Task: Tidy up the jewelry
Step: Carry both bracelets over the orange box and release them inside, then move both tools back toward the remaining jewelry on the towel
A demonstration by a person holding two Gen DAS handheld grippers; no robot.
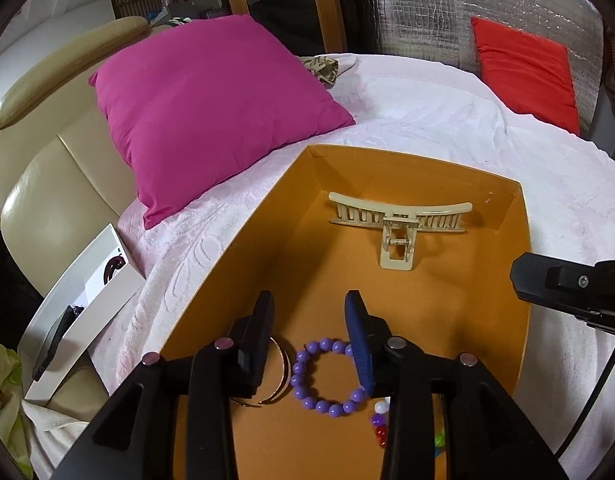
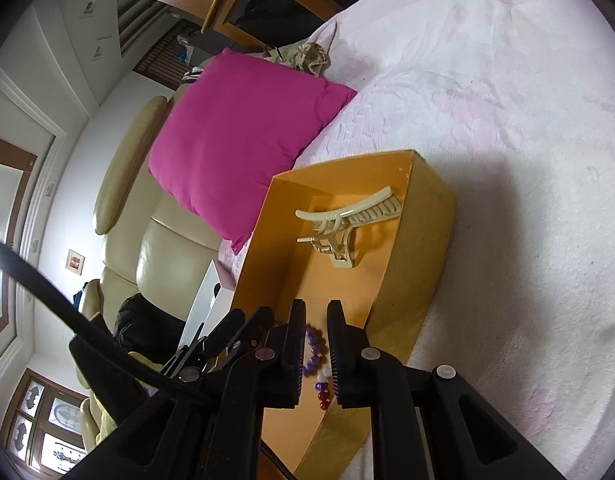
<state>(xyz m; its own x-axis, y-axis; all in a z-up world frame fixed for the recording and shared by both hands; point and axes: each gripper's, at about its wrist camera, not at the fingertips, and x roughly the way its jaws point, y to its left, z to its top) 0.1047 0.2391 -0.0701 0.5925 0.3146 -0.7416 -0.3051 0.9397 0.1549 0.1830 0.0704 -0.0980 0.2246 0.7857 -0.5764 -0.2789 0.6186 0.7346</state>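
Left wrist view shows the left tongs released, spread wide inside an orange box that sits on a bed covered in pale pink. A purple bracelet lies on the box floor between the fingers, beside a gold bangle. A cream hair claw rests near the box's far wall. Loose coloured beads sit by the near right. Right wrist view shows the right tongs also released, holding nothing, above the box's near end. A magenta pillow lies at the bed's left edge.
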